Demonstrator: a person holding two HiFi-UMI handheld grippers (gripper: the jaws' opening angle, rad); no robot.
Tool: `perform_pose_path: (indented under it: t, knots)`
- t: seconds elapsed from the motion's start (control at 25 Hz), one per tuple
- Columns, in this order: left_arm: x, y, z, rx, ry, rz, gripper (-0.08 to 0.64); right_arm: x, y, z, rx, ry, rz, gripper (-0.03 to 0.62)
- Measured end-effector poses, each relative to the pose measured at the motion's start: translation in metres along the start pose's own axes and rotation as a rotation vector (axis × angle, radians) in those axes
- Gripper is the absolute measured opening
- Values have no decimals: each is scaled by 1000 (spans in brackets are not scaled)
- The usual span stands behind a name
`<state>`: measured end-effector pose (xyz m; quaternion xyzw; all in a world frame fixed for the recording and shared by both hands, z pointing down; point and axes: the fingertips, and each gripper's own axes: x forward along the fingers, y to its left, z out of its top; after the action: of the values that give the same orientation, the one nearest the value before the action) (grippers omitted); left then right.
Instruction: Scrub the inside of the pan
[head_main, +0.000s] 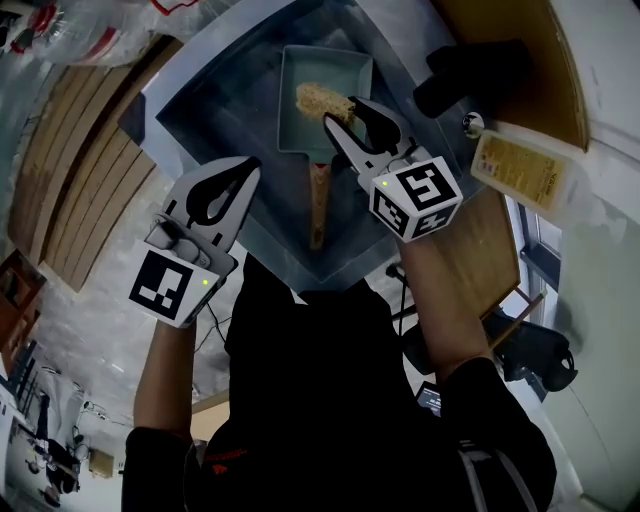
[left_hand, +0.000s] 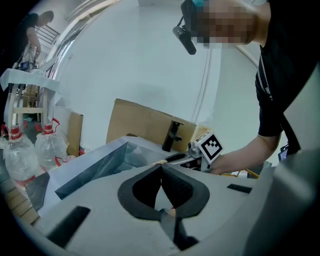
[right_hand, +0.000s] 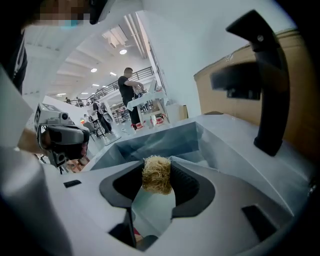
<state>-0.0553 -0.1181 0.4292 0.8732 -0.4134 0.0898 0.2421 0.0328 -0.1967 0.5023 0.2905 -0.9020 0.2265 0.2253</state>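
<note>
Honestly, with my right claw (head_main: 343, 112) pinching the fibre scrubber (right_hand: 156, 176) over the rectangular pan (head_main: 300, 132) at upper centre in the sink (head_main: 200, 110), and my left claw (head_main: 250, 172) closed empty, clear of its wooden handle (head_main: 318, 205), hard strokes could skate the pan.

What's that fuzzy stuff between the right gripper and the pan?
A tan scrubber, pinched by the right gripper, is over the pan. The right gripper view shows the pinch; the head view shows the pan beneath.
</note>
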Motion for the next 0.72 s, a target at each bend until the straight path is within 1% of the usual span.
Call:
perform_pose_path:
  t: [0.32,0.72]
  knots:
    - [10,9,-8,-19,5,-4,18,28,-20,-26,22,35,-7,170]
    - [15,14,-17,-36,7,-8,18,56,-39,-30,0,48,-12,170]
